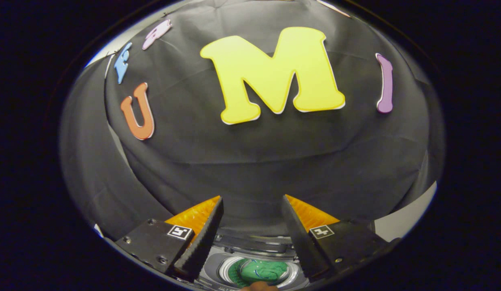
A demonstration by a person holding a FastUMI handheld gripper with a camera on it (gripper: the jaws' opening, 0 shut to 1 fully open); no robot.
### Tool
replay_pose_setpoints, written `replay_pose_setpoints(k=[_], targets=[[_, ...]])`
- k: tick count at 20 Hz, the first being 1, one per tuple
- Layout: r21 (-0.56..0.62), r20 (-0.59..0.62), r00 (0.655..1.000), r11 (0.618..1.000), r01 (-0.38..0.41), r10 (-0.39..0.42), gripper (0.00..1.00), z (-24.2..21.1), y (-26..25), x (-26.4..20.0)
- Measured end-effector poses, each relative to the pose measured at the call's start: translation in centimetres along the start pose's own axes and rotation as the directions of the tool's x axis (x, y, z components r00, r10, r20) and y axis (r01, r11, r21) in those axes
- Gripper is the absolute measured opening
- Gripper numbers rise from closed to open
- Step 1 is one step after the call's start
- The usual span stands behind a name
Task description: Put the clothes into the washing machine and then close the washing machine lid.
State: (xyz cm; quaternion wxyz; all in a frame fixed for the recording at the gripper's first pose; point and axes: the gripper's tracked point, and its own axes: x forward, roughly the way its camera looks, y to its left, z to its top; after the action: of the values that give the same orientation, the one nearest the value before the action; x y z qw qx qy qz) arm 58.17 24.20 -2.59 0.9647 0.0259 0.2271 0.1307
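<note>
- The booth's wall [250, 161] is a black cloth, creased and sagging a little, and it takes up nearly everything ahead of the gripper.
- At the far right, low down, a pale strip of surface [400, 220] shows past the edge of the cloth.
- The gripper [252, 238] is held high and looks mostly at the wall, with the washing machine [254, 250] low down between and below its two fingers.
- Its fingers [201, 242] stand well apart, a wide gap between them, and nothing is held in that gap; neither finger touches anything.
- Each finger carries a small square marker [180, 232] on its outer block.
- The washing machine is a top loader seen from above: a grey top panel with a round opening, and the drum's pale rim [228, 273] ringing the hole.
- The opening is uncovered. A flat dark band lies across the back of the machine, just beyond the opening; whether that is the lid I cannot tell.
- Inside the drum lies the green clothes [264, 270], a crumpled bundle with a few dark lines on it, sitting down within the rim.
- At the near side of the opening, a small rounded brownish shape [258, 286] pokes in; too little of it shows to say what it is.
</note>
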Motion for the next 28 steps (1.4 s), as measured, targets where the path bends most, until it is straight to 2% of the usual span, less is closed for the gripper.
replay_pose_setpoints(k=[5, 17, 23, 28], targets=[[0.051, -0.070, 0.996, 0.997, 0.060, -0.057, 0.91, -2.2, -1.7, 3.3], [0.108, -0.158, 0.984, 0.988, 0.106, -0.088, 0.91, -5.9, -2.7, 4.9], [-0.030, -0.146, 0.979, 0.990, 0.137, -0.140, 0.91, -6.9, -3.0, 5.0], [-0.041, -0.100, 0.985, 0.990, 0.136, -0.139, 0.92, -7.1, -3.1, 5.1]])
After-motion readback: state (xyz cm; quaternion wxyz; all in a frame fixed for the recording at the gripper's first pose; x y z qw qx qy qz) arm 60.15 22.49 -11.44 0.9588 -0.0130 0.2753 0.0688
